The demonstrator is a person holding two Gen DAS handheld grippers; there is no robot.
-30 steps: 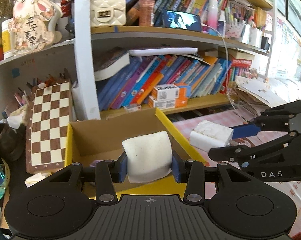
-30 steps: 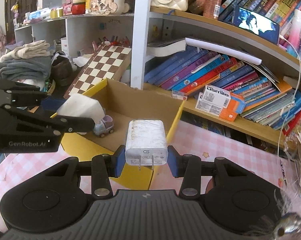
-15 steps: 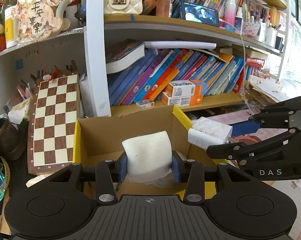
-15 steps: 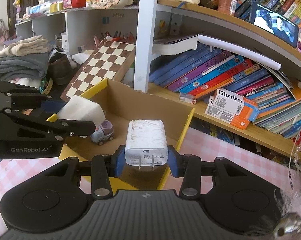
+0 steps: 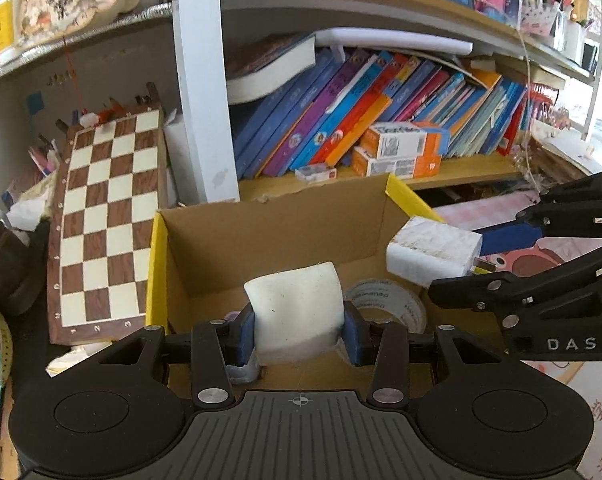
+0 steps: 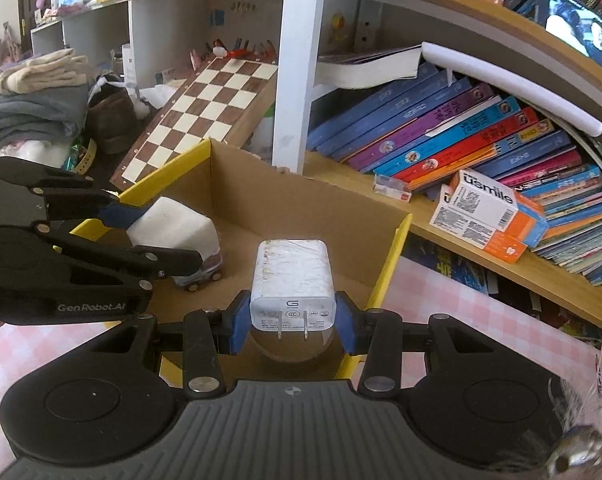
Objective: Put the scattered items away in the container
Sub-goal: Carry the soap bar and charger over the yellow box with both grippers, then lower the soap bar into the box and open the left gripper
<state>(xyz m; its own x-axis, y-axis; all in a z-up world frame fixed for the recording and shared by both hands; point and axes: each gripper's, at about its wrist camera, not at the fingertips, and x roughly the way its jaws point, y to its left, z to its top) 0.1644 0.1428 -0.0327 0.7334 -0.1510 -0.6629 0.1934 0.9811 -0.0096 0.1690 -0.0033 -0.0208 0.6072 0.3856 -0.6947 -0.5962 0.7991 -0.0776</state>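
Shelves crowded with leaning books [image 5: 341,120] fill the upper half of both views, and a chessboard [image 5: 105,224] leans at the left of the left wrist view. Below them, in the middle of each frame, sits the open cardboard box [image 5: 285,232] with yellow edges, resting on a pink checked tabletop [image 6: 453,312].

Your left gripper [image 5: 299,330] has its fingers closed on a white foam block [image 5: 297,312], squeezed between the blue pads; the block hangs over the inside of the box, low in the frame. In the right wrist view that block [image 6: 177,230] shows at the left, just above a small toy car [image 6: 199,274] on the box floor.

Your right gripper [image 6: 292,326] grips a white charger plug [image 6: 292,280] by its sides, prongs pointing back at the camera, over the box near its right wall. A roll of tape [image 5: 385,304] lies inside the box, beside the foam block in the left wrist view.
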